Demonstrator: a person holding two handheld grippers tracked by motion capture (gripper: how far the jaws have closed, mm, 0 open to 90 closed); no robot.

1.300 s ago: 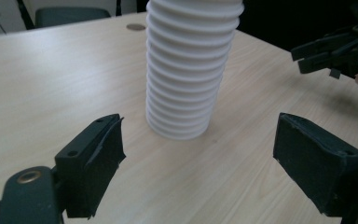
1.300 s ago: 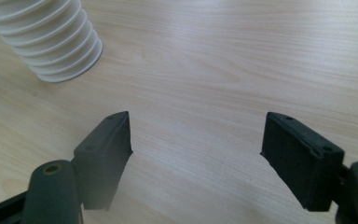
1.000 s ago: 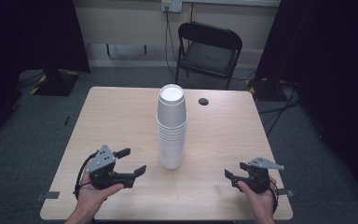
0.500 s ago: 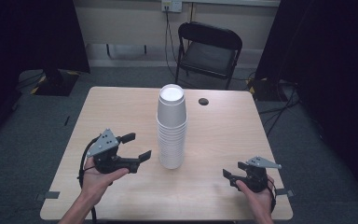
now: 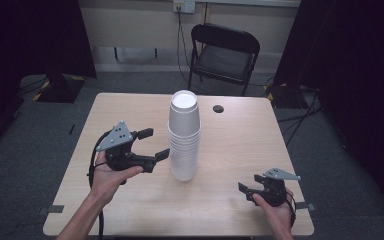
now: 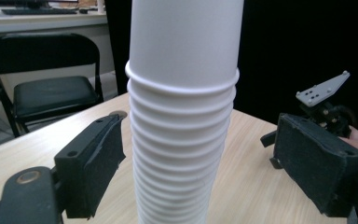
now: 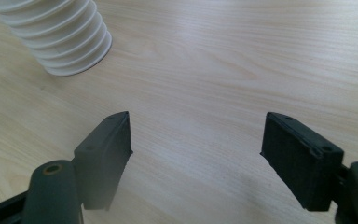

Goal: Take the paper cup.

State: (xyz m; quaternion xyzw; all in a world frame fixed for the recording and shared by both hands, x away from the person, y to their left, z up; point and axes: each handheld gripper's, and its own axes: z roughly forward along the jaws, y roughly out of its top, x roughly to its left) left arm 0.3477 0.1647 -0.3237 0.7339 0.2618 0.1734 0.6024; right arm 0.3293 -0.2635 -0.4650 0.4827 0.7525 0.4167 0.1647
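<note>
A tall stack of white paper cups (image 5: pixel 184 137) stood upside down near the middle of the wooden table (image 5: pixel 240 145), its lower part a column of close-set rims and its upper part the smooth wall of the topmost cup. In the left gripper view the stack (image 6: pixel 182 112) was cut off at the top and bottom edges, so neither its closed end nor its foot could be seen there; in the right gripper view only the lowest rims (image 7: pixel 58 35) showed, in the upper left corner. What lay inside the nested cups was hidden.

The left gripper (image 5: pixel 152 145) was held just left of the stack, its jaws spread wide, one on each side of the cups and clear of them, gripping nothing. The person's left hand (image 5: pixel 111 172) held it from below.

The right gripper (image 5: pixel 247 189) sat well apart near the table's front right corner, in the right hand (image 5: pixel 275 207), its jaws wide apart over bare wood and holding nothing.

A small dark round spot (image 5: pixel 218 108) marked the table behind the stack; what it was could not be made out. A black folding chair (image 5: pixel 223 52) stood beyond the far edge.
</note>
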